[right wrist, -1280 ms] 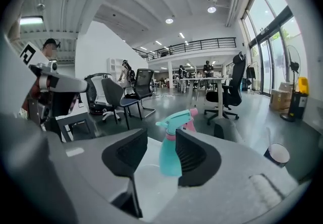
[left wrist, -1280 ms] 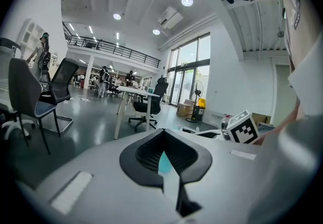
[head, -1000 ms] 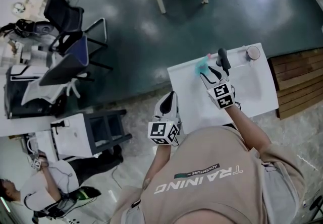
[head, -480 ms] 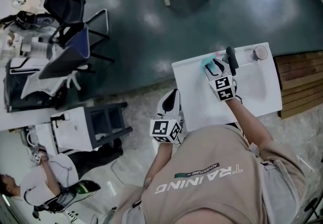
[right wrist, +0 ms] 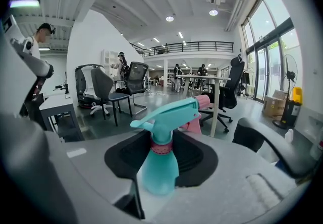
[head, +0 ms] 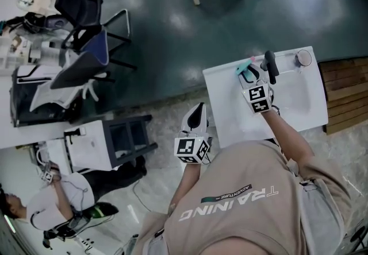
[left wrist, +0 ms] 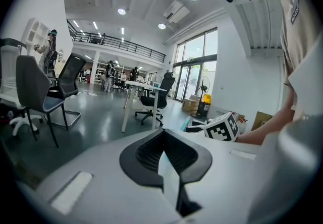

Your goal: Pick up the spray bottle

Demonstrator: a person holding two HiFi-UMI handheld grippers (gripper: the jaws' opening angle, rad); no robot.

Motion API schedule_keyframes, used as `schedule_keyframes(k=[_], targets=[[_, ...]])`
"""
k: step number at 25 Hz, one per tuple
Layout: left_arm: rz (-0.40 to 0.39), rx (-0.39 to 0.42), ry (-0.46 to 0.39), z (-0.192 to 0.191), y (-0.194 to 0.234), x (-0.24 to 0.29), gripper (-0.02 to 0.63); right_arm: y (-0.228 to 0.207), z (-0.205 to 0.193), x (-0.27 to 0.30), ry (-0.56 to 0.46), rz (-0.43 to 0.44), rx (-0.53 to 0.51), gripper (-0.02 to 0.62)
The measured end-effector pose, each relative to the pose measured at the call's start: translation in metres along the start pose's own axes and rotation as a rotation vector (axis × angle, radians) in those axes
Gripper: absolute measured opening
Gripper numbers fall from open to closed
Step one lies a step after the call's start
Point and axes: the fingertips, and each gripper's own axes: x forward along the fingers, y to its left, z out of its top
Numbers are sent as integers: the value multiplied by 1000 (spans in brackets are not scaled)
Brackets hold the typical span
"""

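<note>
As its jaws draw together, my right gripper (head: 251, 77) clasps the teal spray bottle (right wrist: 160, 157).
It stands upright between the pads near the white table's (head: 299, 110) far edge.

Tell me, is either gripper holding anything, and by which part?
The right gripper has just been closing its jaws on the bottle; it appears to grip the body, below the neck. The left gripper, shut, holds nothing.
</note>
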Motion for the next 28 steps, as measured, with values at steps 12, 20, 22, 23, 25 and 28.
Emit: schedule_keyframes(k=[12,20,22,23,25,28], targets=[[-19,8,-27,-1,-9,-5,18,19,15,-25,-31,74,-54,132],[-25,3,-53,-5,-22,-9,18,29,29,-65,-54,133,-82,132],[-24,2,-55,-6,-25,-10,18,31,31,-77,-60,145,-77,132],[-24,2,-56,-7,-28,-10,18,32,33,-82,-65,150,-70,132],[-26,3,-59,-6,-33,-10,18,31,38,-94,-77,160,-61,132],[-38,11,-65,-6,-41,-8,18,29,47,-112,-104,168,-65,132]])
